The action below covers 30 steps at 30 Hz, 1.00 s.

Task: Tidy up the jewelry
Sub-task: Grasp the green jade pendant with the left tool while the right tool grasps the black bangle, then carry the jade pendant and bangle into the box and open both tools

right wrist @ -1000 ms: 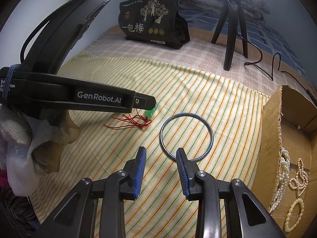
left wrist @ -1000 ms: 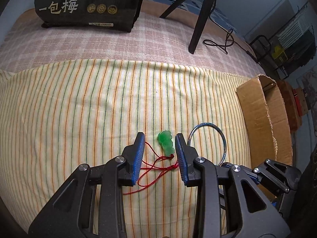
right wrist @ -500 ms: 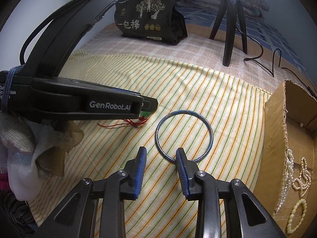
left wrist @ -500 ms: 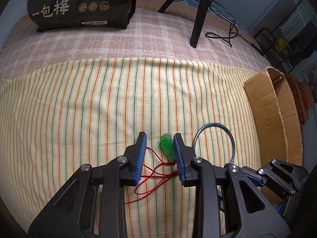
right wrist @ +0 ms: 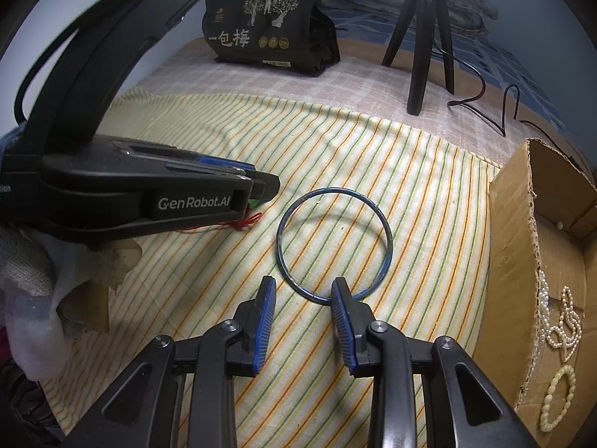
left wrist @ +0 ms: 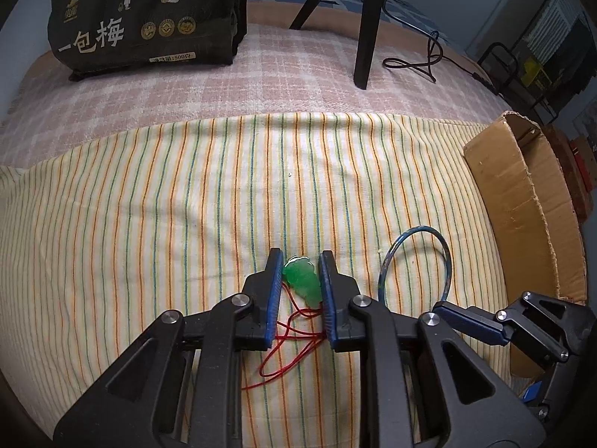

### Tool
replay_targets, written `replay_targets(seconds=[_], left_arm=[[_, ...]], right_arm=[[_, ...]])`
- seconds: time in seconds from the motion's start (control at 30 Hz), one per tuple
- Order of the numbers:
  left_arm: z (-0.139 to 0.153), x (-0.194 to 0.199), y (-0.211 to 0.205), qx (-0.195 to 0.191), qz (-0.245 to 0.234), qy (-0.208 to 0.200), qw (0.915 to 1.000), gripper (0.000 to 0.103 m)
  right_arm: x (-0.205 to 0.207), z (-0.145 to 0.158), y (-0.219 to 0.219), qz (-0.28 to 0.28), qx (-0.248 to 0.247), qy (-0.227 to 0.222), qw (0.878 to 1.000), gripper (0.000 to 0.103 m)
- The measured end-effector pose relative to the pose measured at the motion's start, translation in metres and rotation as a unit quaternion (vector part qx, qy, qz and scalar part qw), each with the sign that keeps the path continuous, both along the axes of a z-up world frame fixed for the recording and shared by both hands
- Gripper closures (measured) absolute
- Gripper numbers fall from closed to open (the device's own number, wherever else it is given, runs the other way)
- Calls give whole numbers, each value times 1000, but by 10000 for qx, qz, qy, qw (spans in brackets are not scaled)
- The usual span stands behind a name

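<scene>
1. Two grippers over a striped cloth [left wrist: 186,205] spread on a bed; both point steeply down.
2. Left gripper [left wrist: 300,261]: jaws have just been closing. The green pendant [left wrist: 302,278] sits between the blue pads, touching both as far as the left wrist view shows. Pinched, it seems, and still lying on the cloth.
3. Red cord [left wrist: 294,336] from the pendant trails in loose loops on the cloth, toward the near edge under the left gripper.
4. Right gripper [right wrist: 304,300]: jaws part-open, nothing held. The blue bangle [right wrist: 334,250] lies flat on the cloth; its near rim runs between the fingertips and passes behind the right one. Contact cannot be told.
5. Bangle lies just right of the pendant, apart from it.
6. Cardboard box [right wrist: 515,261] at far right edge of the cloth; pearl strands [right wrist: 563,321] and a pale bead bracelet [right wrist: 556,399] lie inside.
7. Far side: black printed bag [left wrist: 145,18] on the checked blanket [left wrist: 261,86], tripod legs [left wrist: 367,26] and a cable [left wrist: 421,61] to its right.
8. A gloved hand [right wrist: 33,261] carries the left gripper, seen from the right wrist.
</scene>
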<state>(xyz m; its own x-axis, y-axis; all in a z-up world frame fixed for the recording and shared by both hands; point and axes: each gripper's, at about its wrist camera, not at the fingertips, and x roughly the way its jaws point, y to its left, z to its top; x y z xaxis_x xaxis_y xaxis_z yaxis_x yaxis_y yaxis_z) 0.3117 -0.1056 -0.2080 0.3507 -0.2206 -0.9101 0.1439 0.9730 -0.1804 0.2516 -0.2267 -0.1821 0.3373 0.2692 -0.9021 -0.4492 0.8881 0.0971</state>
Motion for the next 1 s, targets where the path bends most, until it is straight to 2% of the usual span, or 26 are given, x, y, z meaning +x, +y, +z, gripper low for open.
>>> replay_targets(seconds=[0.33, 0.43, 0.47, 0.53, 0.57, 0.77, 1.0], left_arm=[[5, -1, 30, -63, 273, -20, 9996, 86], [6, -3, 37, -57, 330, -35, 9994, 86], [7, -3, 40, -66, 355, -45, 9993, 86], [10, -4, 44, -83, 385, -68, 9992, 86], [12, -5, 46, -103, 404, -90, 9991, 86], [29, -10, 61, -198, 515, -245, 9982, 86], [53, -24, 77, -349, 617, -478, 9963, 87]], right_arm=[[3, -4, 16, 257, -228, -96, 9994, 71], [3, -5, 19, 308, -251, -124, 9991, 83], [4, -5, 20, 321, -243, -113, 9991, 92], [5, -4, 22, 341, -227, -78, 9991, 99], [5, -2, 21, 331, -182, -54, 9993, 102], [5, 10, 8, 88, 498, 190, 9985, 102], [-5, 47, -5, -131, 743, -87, 9971, 102]])
